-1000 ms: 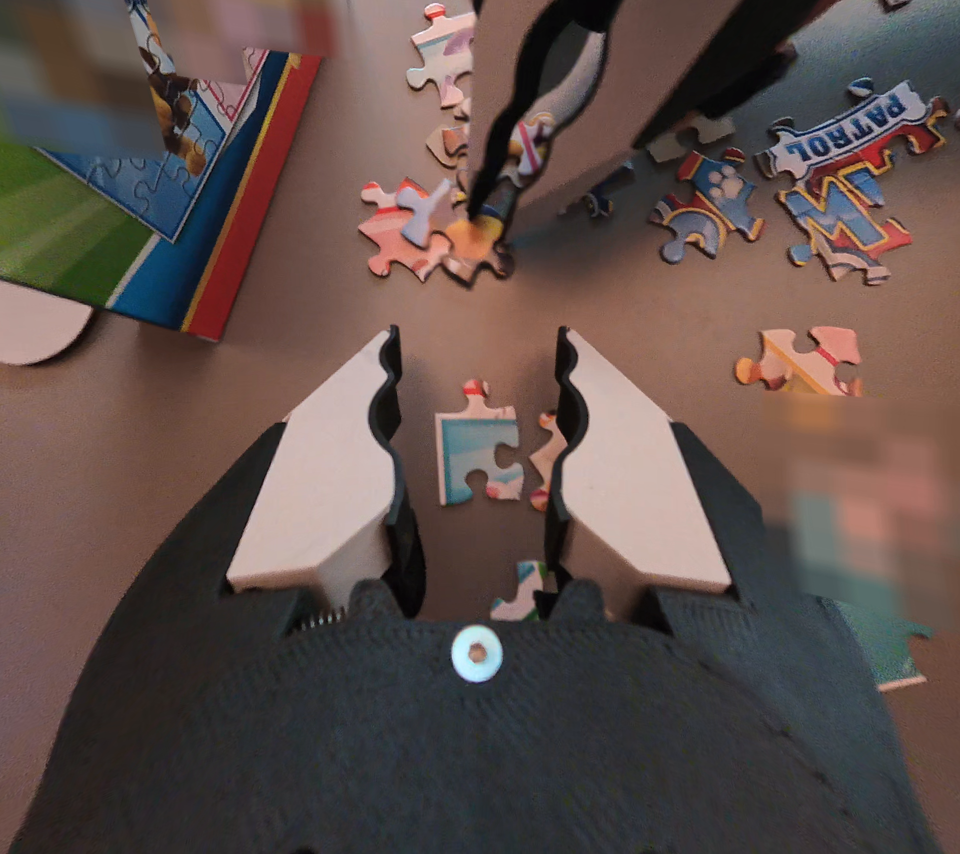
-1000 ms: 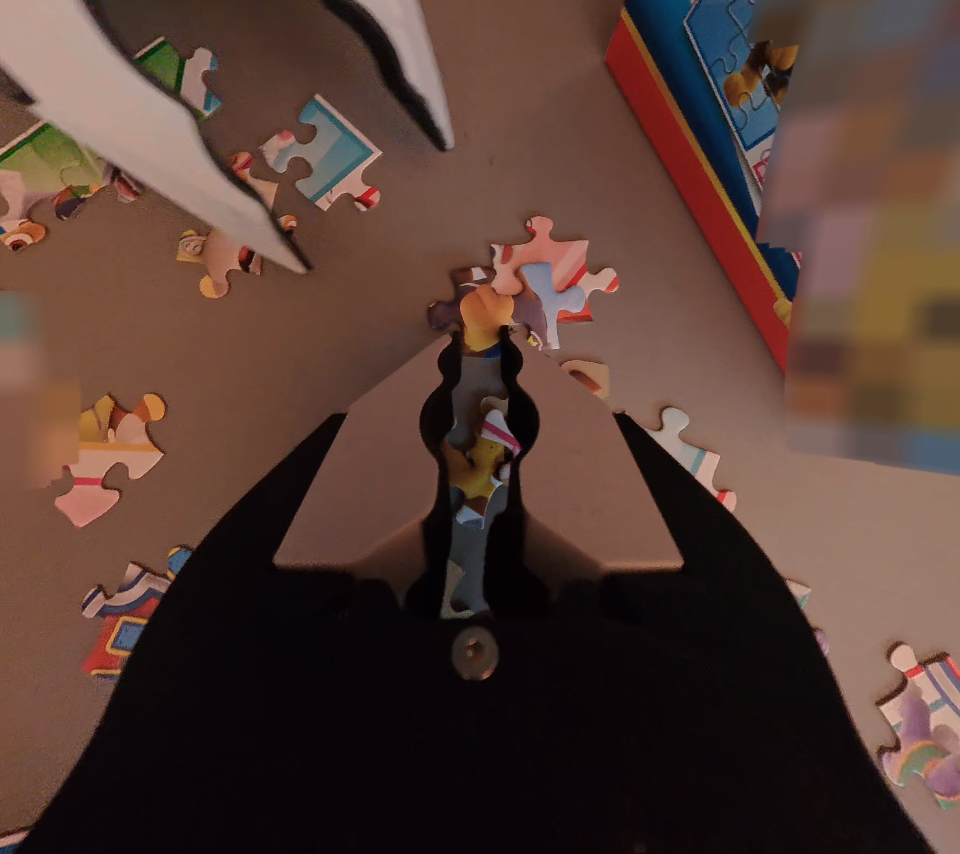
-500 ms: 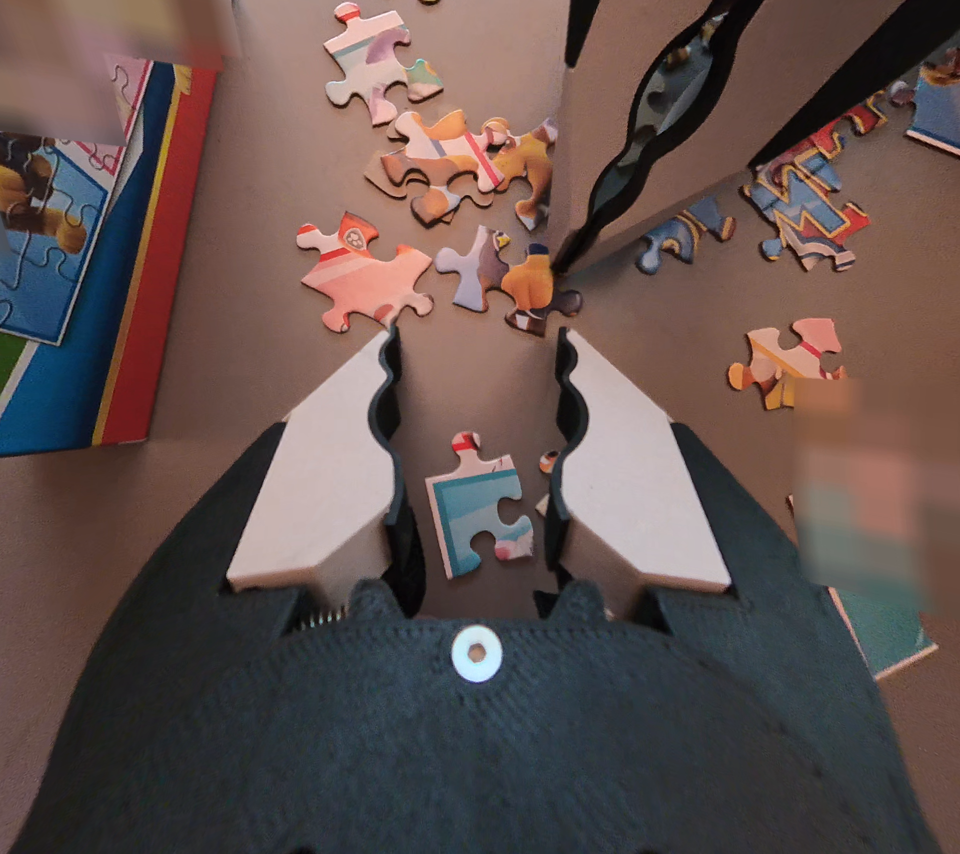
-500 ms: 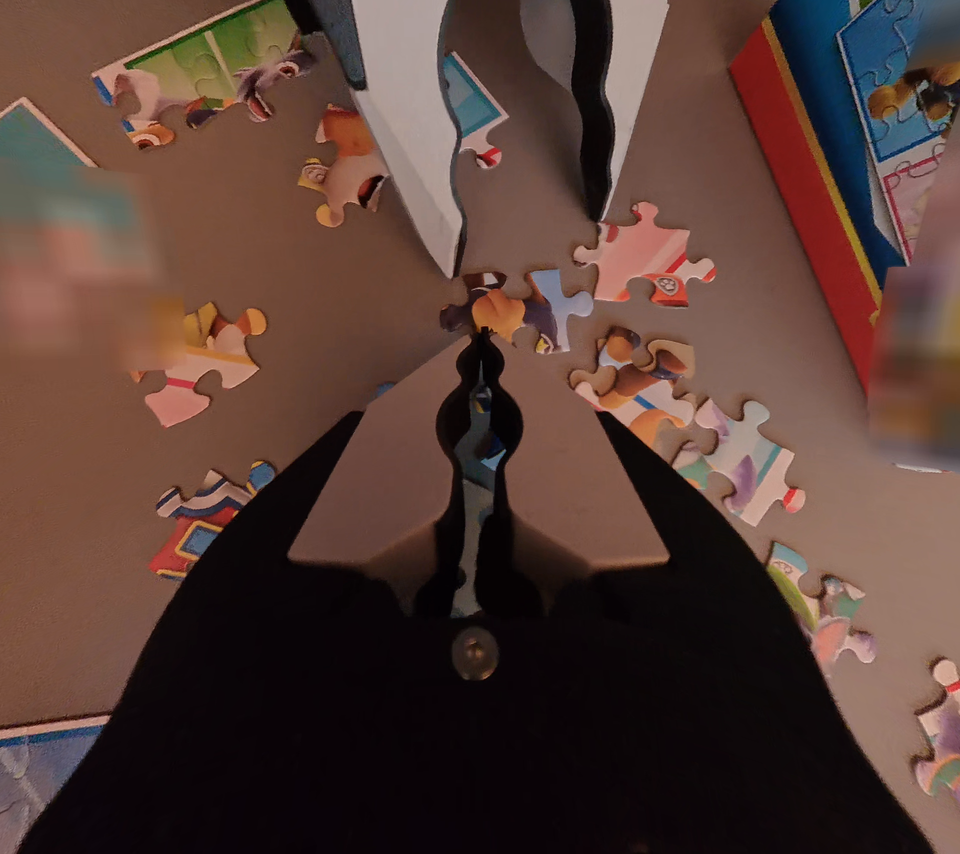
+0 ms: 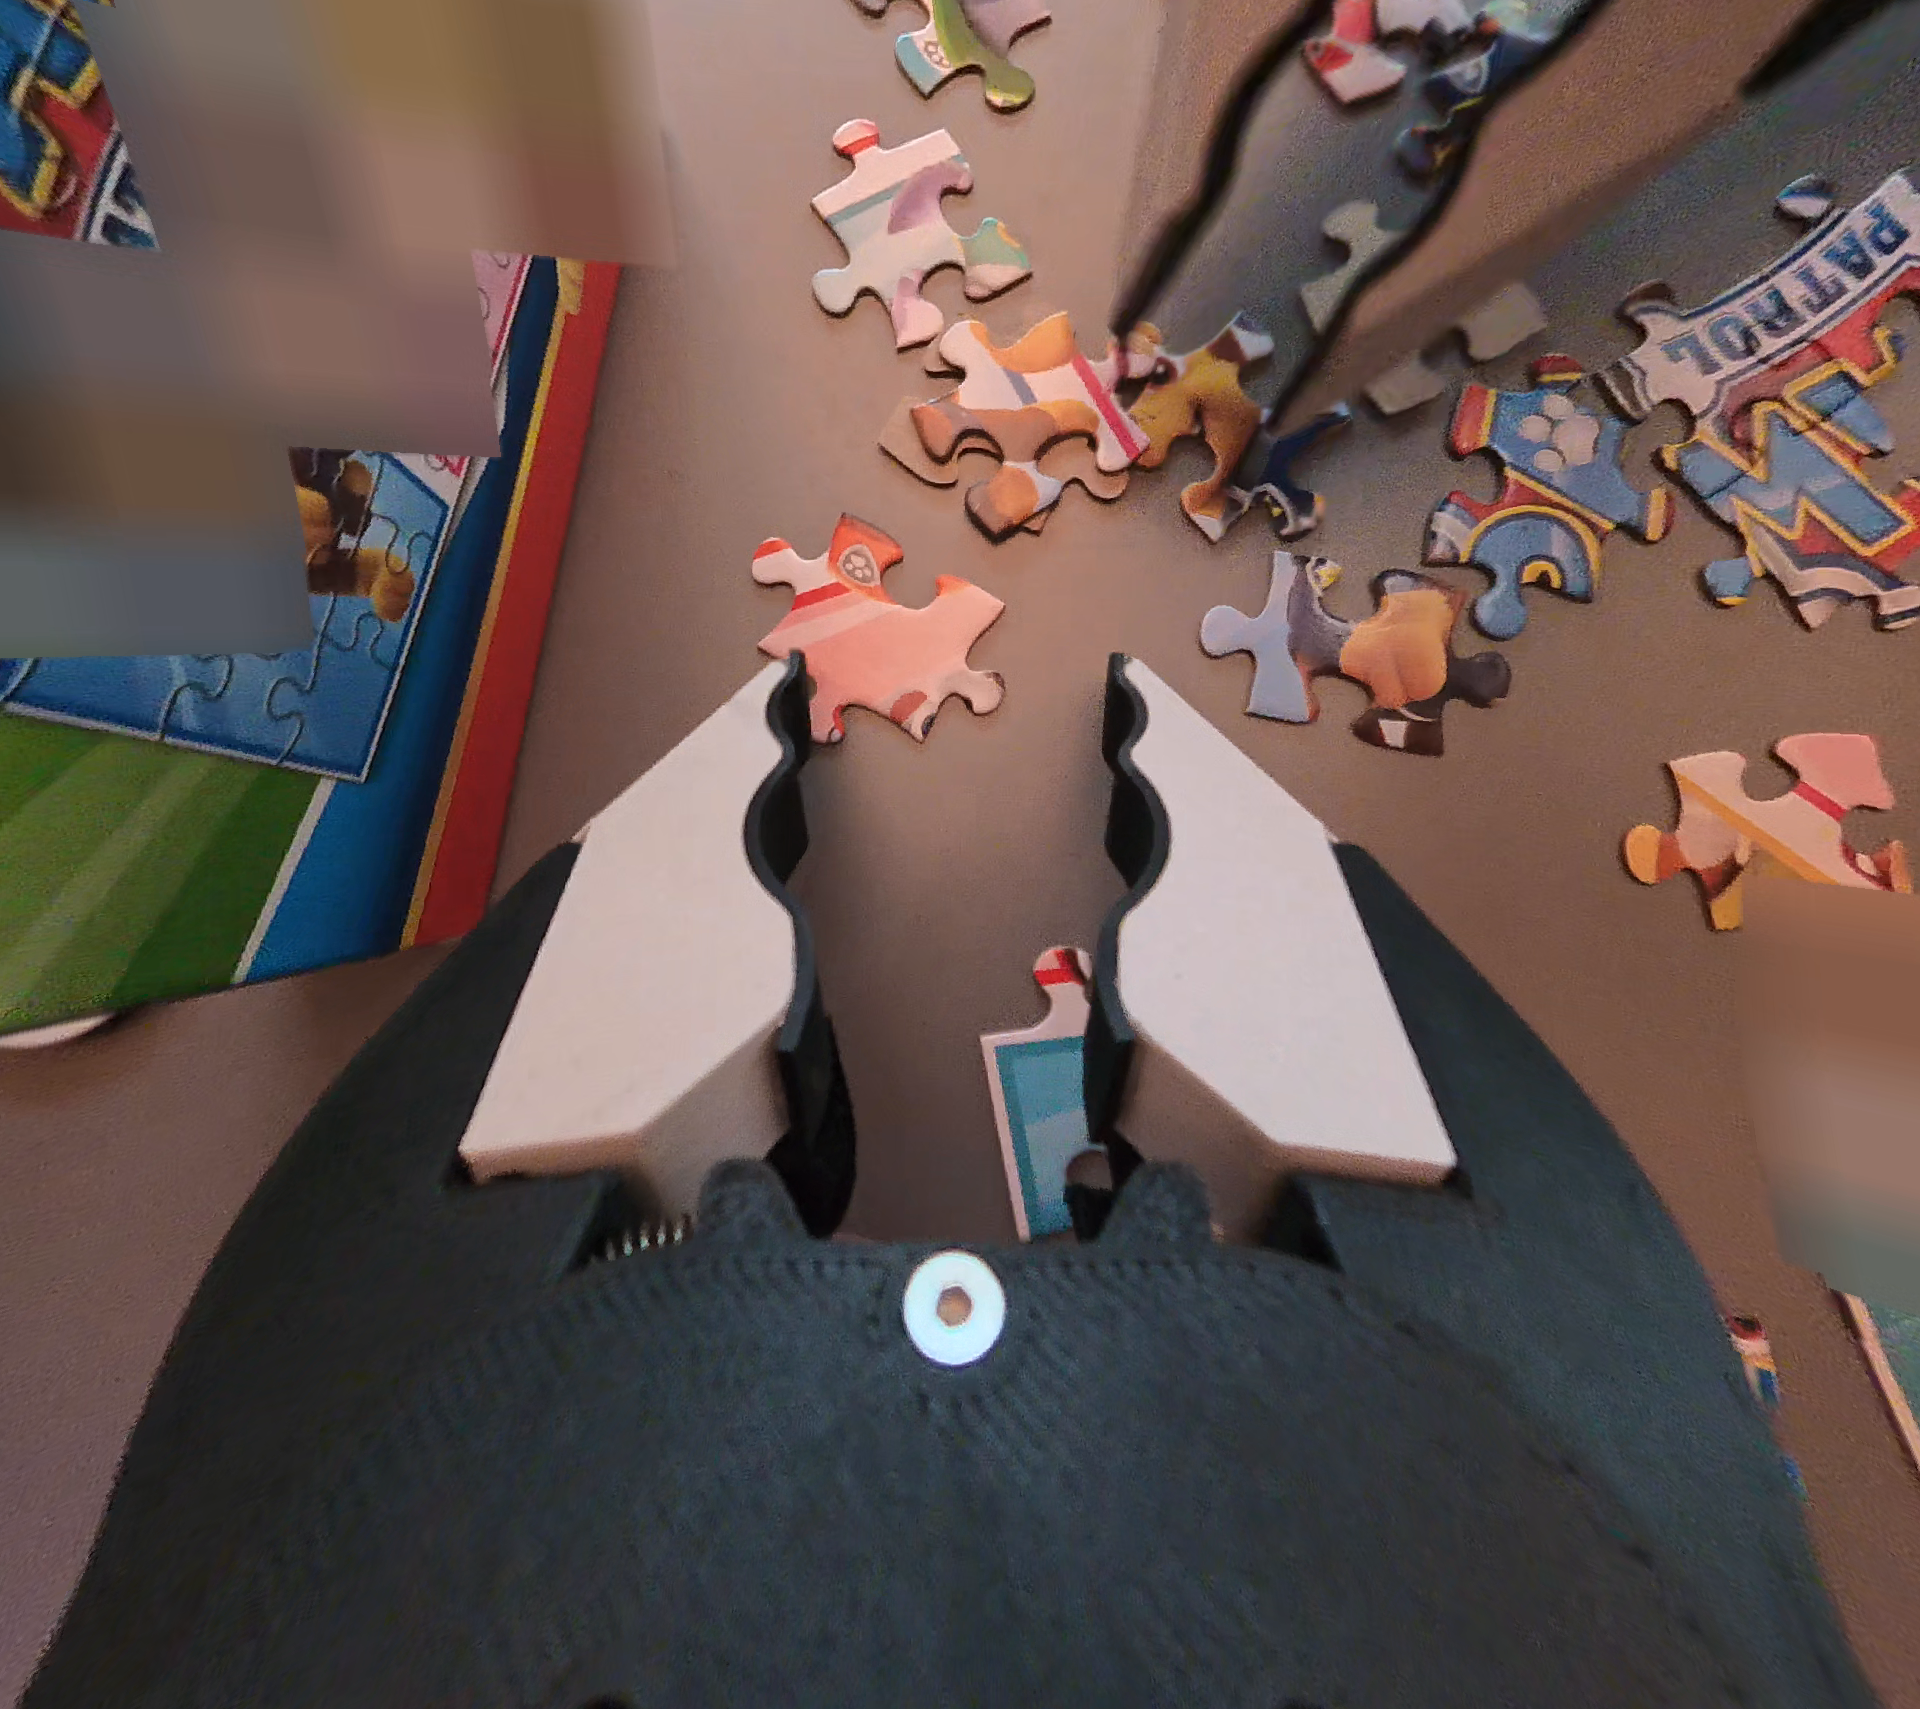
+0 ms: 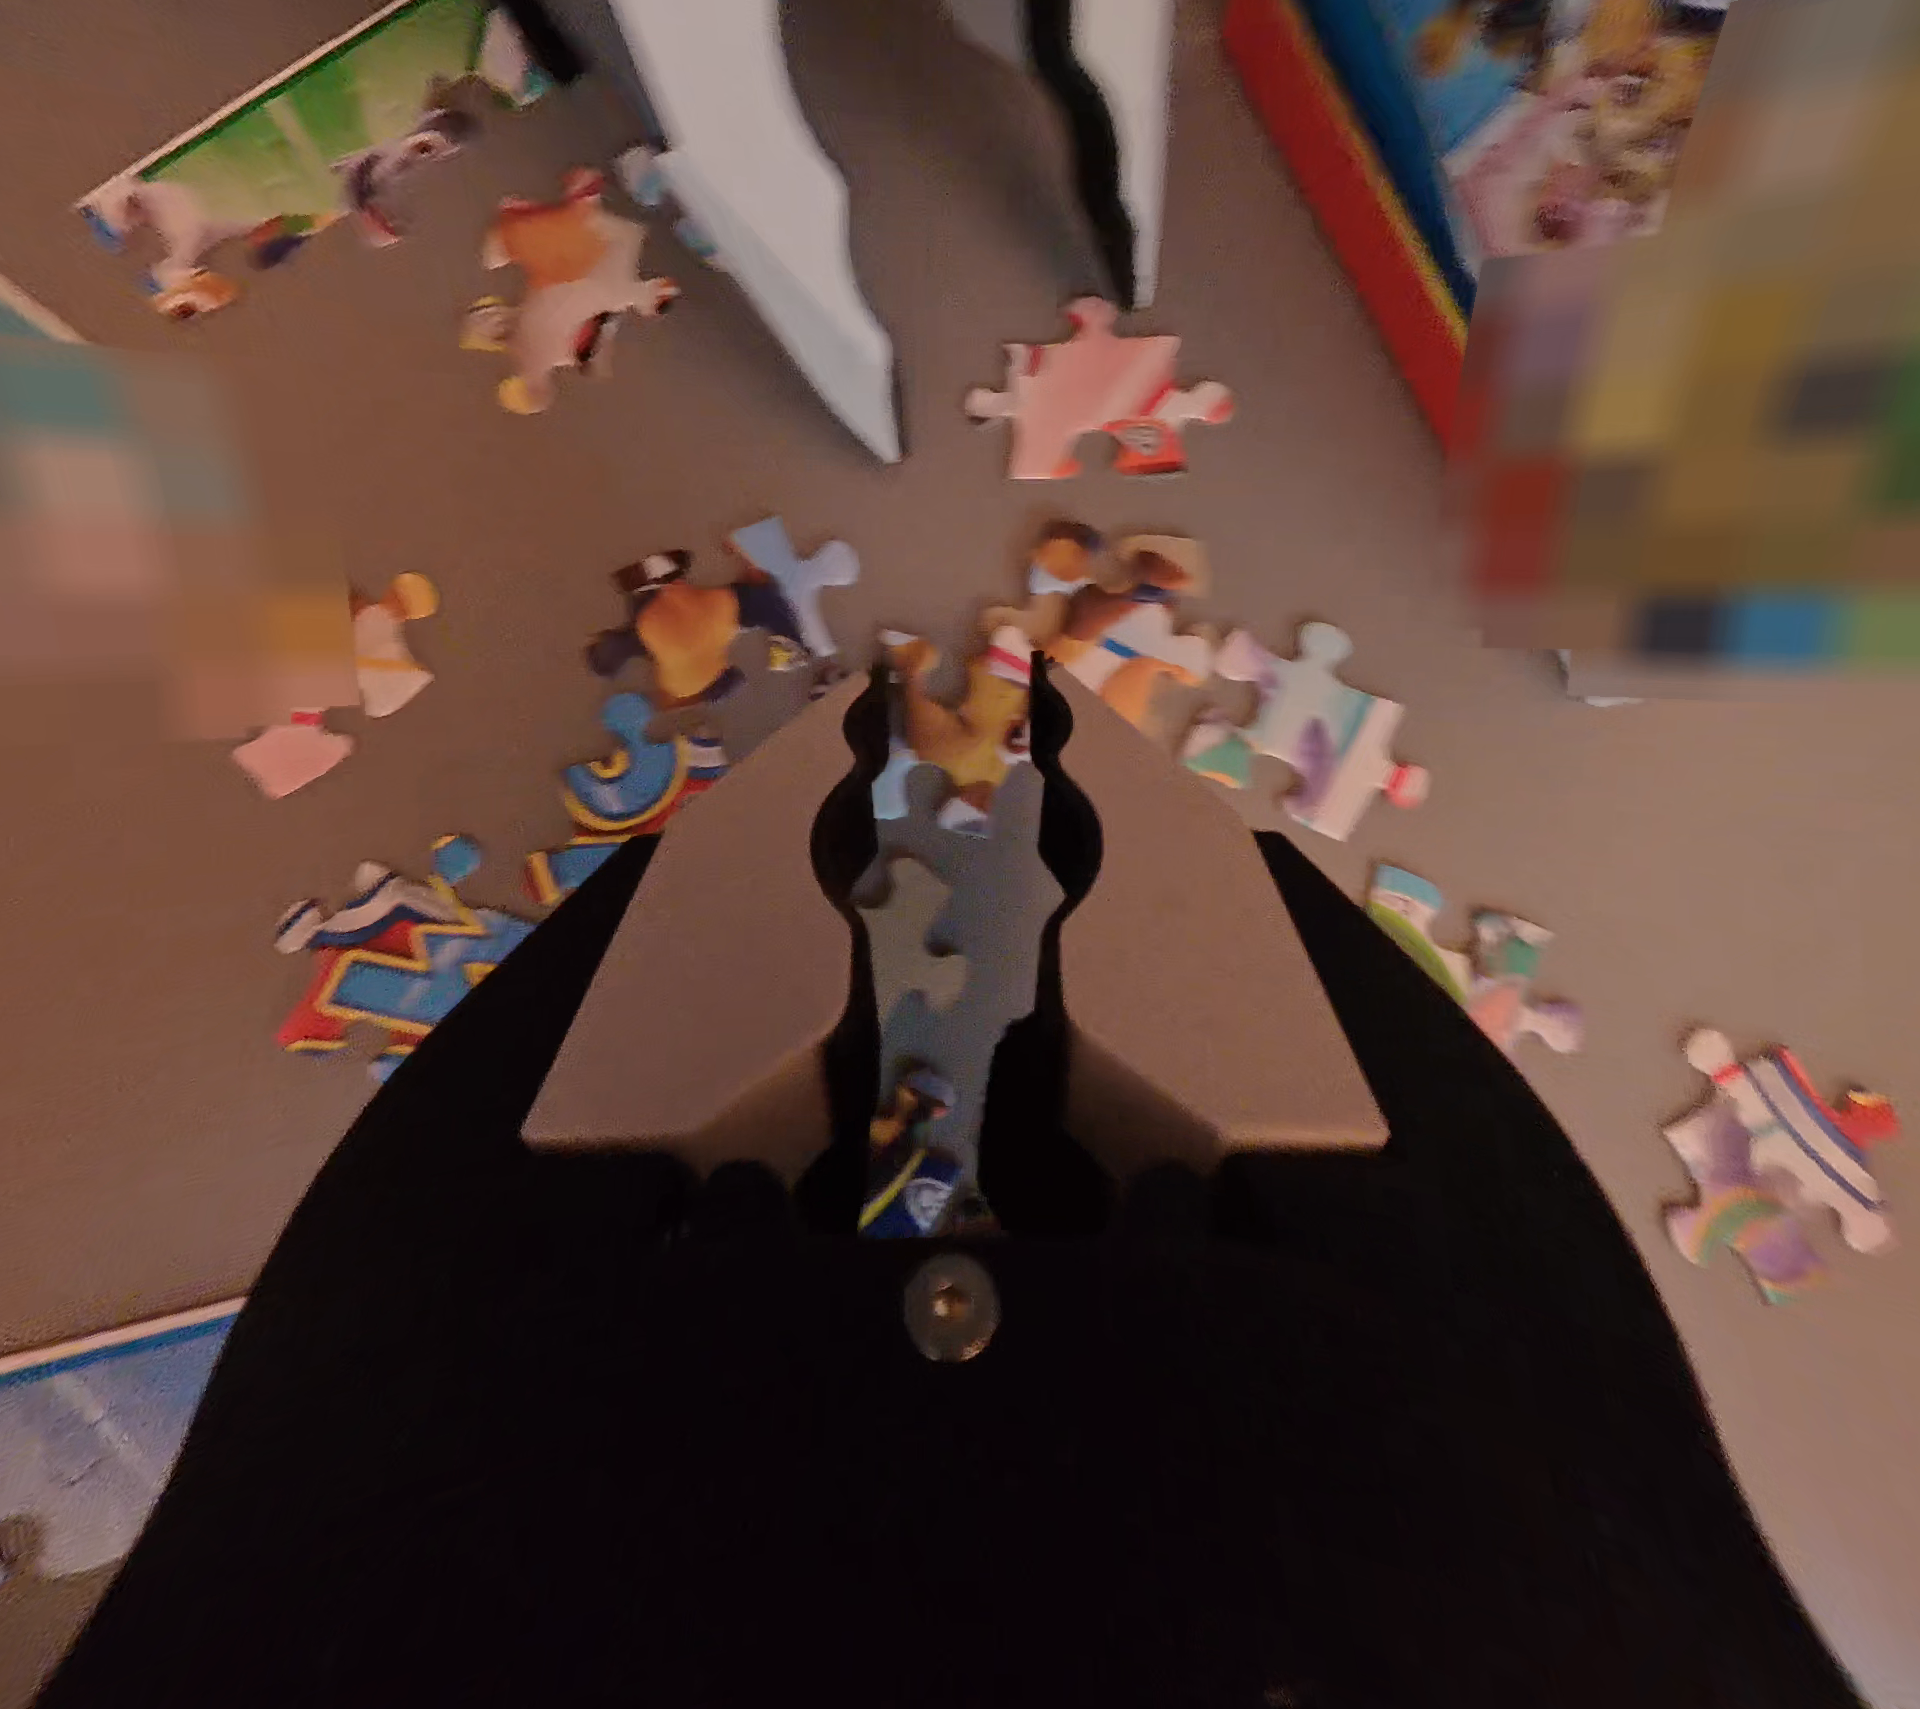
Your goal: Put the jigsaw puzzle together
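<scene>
Loose jigsaw pieces lie on a brown table. My left gripper (image 5: pixel 951 683) is open and empty, its left fingertip right by a pink piece (image 5: pixel 883 631), which also shows in the right wrist view (image 6: pixel 1091 402). My right gripper (image 6: pixel 958 672) is open a little, its tips on either side of a tan dog piece (image 6: pixel 961 714) that lies on the table; it also shows in the left wrist view (image 5: pixel 1205 402). An orange and blue piece (image 6: pixel 717 620) lies free to its left. A teal piece (image 5: pixel 1039 1098) lies under my left gripper.
The puzzle box (image 5: pixel 468 620) lies at the left, with a red and blue edge. Joined orange and white pieces (image 5: pixel 1018 423) sit beside the tan dog piece. Blue and red logo pieces (image 5: pixel 1787 433) lie at the right. A joined green section (image 6: pixel 312 132) lies beyond the left gripper (image 6: pixel 1013 376). Spacing between my two grippers at the tips: around 7 cm. The teal piece (image 5: pixel 1039 1098) is about 8 cm from my left fingertips.
My right gripper was shut on the orange and blue piece; it has let go, opened, and moved over the tan dog piece. My left gripper has moved forward to the pink piece.
</scene>
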Available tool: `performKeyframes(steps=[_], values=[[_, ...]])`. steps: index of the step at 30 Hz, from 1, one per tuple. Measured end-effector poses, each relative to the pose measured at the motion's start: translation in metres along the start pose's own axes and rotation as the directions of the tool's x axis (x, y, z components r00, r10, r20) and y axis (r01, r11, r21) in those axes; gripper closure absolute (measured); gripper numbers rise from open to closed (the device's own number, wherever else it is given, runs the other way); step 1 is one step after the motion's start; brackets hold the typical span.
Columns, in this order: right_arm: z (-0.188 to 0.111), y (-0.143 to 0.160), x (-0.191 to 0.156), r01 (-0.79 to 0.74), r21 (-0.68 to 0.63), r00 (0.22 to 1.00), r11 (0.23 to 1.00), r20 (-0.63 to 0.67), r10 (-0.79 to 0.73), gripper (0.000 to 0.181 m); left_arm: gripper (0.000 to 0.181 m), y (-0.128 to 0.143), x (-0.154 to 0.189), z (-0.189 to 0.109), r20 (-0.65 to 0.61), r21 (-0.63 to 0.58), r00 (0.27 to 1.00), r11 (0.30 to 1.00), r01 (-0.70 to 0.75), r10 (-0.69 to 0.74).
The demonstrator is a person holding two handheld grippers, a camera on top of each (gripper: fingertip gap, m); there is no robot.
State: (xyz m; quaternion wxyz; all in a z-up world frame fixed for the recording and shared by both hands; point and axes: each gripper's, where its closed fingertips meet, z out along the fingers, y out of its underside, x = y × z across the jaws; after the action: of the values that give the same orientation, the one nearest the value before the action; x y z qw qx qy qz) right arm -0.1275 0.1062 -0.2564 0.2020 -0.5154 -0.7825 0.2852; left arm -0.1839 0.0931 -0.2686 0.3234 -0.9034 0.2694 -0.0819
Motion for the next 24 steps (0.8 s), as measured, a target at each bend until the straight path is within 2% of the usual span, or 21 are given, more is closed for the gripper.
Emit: performKeyframes(steps=[2,5,9,13,16,24], values=[[0.002,0.003,0.018,-0.027,0.002,0.998,1.0,-0.051,0.027,0.149,0.125,0.004,0.0,0.004,0.003,-0.029,1.0,1.0,-0.002,0.003],[0.012,0.005,0.026,-0.046,-0.017,0.997,0.999,-0.06,0.045,0.134,0.126,0.006,0.0,0.005,-0.006,-0.036,1.0,0.999,0.013,-0.013],[0.024,-0.007,0.023,-0.008,-0.013,0.998,1.0,-0.056,0.008,0.132,0.13,0.006,-0.001,0.004,-0.002,-0.027,1.0,0.999,0.024,-0.024],[0.038,-0.018,0.02,0.01,-0.03,1.0,0.999,-0.017,-0.011,0.131,0.148,0.003,0.009,0.005,-0.045,-0.007,0.999,1.0,0.012,-0.012],[0.043,-0.022,0.017,-0.007,-0.04,0.999,0.999,0.05,0.009,0.132,0.149,0.004,0.009,0.005,-0.03,-0.01,1.0,1.0,-0.006,0.006],[0.042,-0.021,0.012,0.04,-0.008,0.996,0.999,0.079,-0.039,0.138,0.156,0.006,0.01,0.003,-0.02,-0.016,0.998,0.998,-0.055,0.055]])
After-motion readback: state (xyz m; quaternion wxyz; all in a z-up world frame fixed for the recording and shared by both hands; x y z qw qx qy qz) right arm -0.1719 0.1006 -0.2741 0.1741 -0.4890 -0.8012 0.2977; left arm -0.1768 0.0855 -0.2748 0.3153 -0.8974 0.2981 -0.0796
